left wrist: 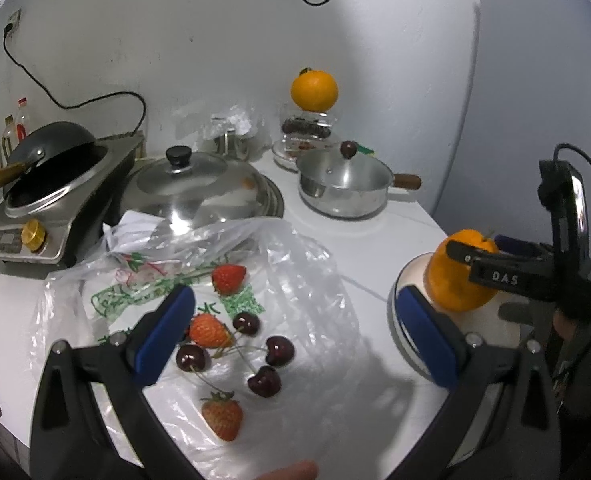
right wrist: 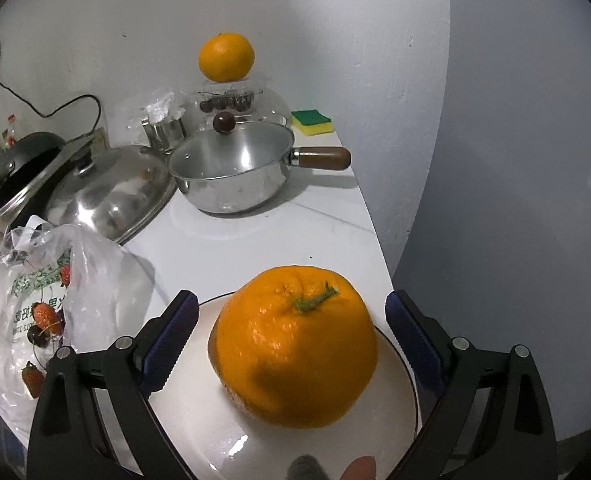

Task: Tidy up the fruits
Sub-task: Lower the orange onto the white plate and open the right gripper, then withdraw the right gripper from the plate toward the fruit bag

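A smooth white countertop (left wrist: pixel 335 248) against a scuffed pale wall fills both views. At upper left of the left wrist view sit a domed steel lid (left wrist: pixel 199 184) and a black wok (left wrist: pixel 51 156) on a cooker, with a glass-lidded steel saucepan (left wrist: pixel 343 188) at centre; a second orange (left wrist: pixel 314 90) perches on a clear box behind it. A crinkled transparent plastic bag (left wrist: pixel 295 280) lies flat at lower centre, carrying three pitted red strawberries (left wrist: pixel 221 420) and four glossy dark cherries (left wrist: pixel 279 351). The left gripper (left wrist: pixel 295 332) hangs over them, blue-padded jaws spread wide, holding nothing. In the right wrist view, a round glazed white plate (right wrist: pixel 199 420) at bottom centre bears a large dimpled orange (right wrist: pixel 295 344), stem up. The right gripper (right wrist: pixel 291 334) straddles it, jaws wide apart, clear of the peel on both sides.
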Tool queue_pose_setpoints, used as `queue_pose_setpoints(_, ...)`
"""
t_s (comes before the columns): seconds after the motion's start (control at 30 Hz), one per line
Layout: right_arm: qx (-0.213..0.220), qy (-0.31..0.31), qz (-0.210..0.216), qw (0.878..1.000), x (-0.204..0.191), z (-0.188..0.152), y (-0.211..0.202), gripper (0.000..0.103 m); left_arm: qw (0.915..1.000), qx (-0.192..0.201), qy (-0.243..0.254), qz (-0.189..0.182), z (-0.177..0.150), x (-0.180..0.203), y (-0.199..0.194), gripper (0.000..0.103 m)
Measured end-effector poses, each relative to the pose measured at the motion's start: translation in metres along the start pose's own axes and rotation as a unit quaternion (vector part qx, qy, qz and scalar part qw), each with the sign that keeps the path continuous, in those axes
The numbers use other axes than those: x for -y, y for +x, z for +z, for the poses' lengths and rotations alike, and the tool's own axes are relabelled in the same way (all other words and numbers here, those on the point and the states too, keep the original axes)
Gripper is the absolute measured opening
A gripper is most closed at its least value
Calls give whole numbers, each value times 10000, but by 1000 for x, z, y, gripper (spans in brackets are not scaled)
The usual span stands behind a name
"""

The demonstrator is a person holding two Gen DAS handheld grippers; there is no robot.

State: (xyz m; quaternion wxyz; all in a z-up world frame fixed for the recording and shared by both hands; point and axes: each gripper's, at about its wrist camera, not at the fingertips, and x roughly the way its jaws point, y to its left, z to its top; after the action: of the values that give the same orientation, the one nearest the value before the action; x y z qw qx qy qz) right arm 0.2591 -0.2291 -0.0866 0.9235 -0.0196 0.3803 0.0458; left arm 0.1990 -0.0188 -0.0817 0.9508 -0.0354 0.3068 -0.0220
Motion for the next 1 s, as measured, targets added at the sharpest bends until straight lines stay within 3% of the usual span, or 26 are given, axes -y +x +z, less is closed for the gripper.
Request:
queue_pose_setpoints(0.63,532,36,-202,9984,-7,-1,-63,96,9997,247,-42,59,-4,-12,-44,102)
queue_pose_setpoints(0.8,863,204,-128,9960,-9,-2,-89,96,9994,320,-64,93,-7,-18,-57,102)
queue_pose_setpoints(1.0,953,73,-84,9954,-25,-5,-103,96,9990,412,-96,117,-12,-27,-72,102)
